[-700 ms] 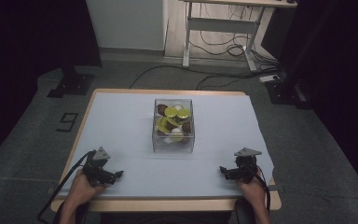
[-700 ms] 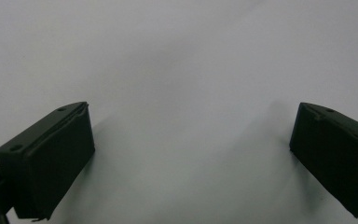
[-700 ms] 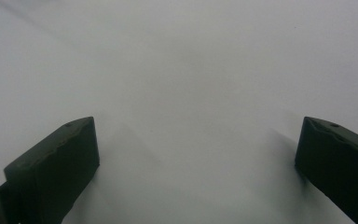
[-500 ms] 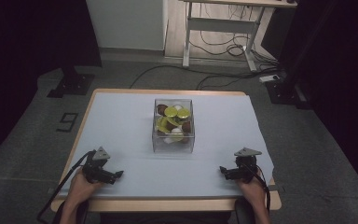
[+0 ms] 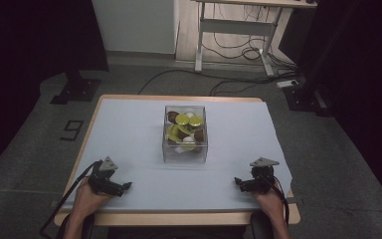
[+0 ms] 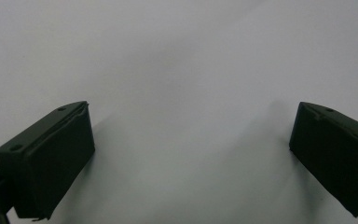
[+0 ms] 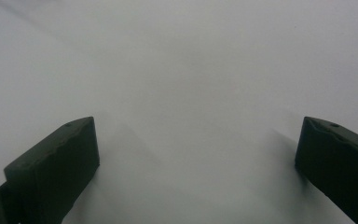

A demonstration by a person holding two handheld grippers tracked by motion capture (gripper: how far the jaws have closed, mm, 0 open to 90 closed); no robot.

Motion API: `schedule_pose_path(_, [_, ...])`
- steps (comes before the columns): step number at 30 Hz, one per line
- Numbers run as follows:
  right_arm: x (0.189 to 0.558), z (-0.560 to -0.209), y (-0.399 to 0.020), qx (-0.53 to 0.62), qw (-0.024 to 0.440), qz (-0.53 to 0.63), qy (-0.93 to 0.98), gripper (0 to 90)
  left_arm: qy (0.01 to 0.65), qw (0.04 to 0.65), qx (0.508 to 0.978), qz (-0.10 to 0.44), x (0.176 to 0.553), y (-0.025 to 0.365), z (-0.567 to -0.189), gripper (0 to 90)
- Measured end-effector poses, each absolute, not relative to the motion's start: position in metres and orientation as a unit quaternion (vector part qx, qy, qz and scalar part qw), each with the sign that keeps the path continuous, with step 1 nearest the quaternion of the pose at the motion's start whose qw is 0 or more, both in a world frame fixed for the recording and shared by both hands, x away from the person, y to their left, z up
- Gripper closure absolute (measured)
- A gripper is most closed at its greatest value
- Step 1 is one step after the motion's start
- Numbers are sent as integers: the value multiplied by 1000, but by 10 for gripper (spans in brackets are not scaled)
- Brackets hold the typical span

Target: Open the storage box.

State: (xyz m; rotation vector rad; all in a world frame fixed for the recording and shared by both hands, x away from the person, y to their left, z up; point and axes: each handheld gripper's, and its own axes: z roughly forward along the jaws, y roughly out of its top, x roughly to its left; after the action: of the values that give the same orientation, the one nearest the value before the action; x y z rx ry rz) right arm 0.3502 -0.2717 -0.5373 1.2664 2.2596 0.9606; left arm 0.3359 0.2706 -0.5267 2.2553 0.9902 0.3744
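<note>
Clear box (image 5: 185,144), yellow-green and brown pieces (image 5: 183,119)

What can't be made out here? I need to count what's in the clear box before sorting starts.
- Pieces inside the clear box, high view: yellow-green, brown and white ones are piled, so lower ones are hidden and too small to count or identify.
- Left gripper and right gripper, own views: open jaws over the pale table cover; the box lies outside both frames.
- Person's forearms, high view: cut off by the bottom edge.
</note>
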Motion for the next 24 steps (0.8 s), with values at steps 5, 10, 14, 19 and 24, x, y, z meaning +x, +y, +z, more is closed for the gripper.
schedule_pose_path(5, [350, -537, -271, 450, 188, 340, 804, 0, 379, 319, 857, 143, 335, 270, -526, 0])
schedule_pose_path(10, [350, -536, -271, 453, 189, 338, 803, 0, 386, 311, 856, 147, 333, 267, -524, 6])
schedule_pose_path(14, [349, -534, -269, 457, 189, 332, 803, 17, 377, 305, 862, 149, 331, 260, -522, 6])
schedule_pose_path(19, [347, -530, -267, 454, 187, 337, 803, 29, 372, 312, 862, 149, 330, 252, -517, 9])
schedule_pose_path(24, [345, -524, -263, 443, 187, 345, 806, 29, 369, 322, 859, 147, 328, 248, -512, 16])
